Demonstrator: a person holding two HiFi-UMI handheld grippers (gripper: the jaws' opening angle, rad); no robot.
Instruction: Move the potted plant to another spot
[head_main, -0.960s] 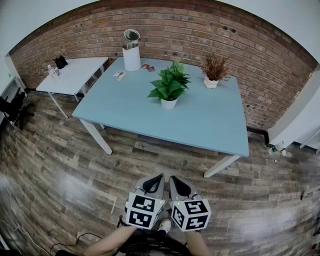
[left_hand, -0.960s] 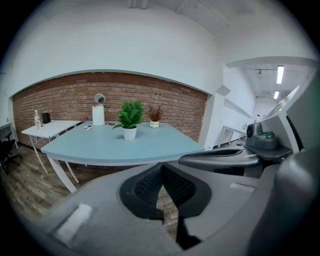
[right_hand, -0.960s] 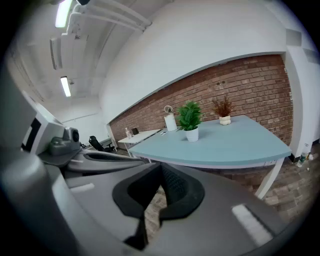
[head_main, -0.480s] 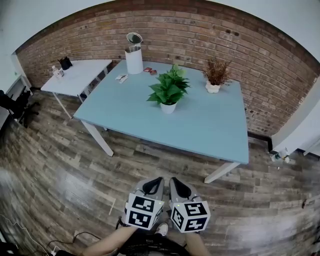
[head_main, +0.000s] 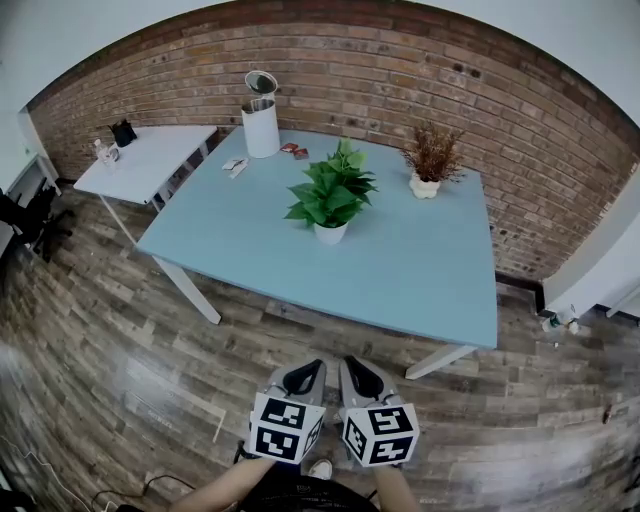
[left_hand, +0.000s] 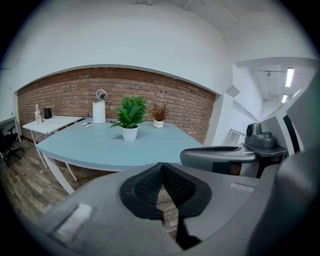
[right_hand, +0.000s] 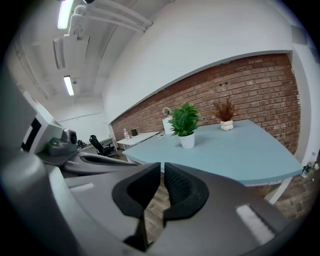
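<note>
We see a brick wall (head_main: 400, 50) and a wood-plank floor (head_main: 120, 330). A pale blue worktop (head_main: 400, 270) stands beside a white table (head_main: 140, 160).

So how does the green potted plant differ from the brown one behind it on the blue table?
The green plant has broad, fresh leaves; the brown plant has thin, dry-looking stems. The green plant stands near the middle of the table, the brown plant by the brick-wall edge. Both stand upright in white pots.

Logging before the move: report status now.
Left gripper, right gripper shut, empty, short of table. Green potted plant upright mid-table, untouched. Nothing seen in the way.
</note>
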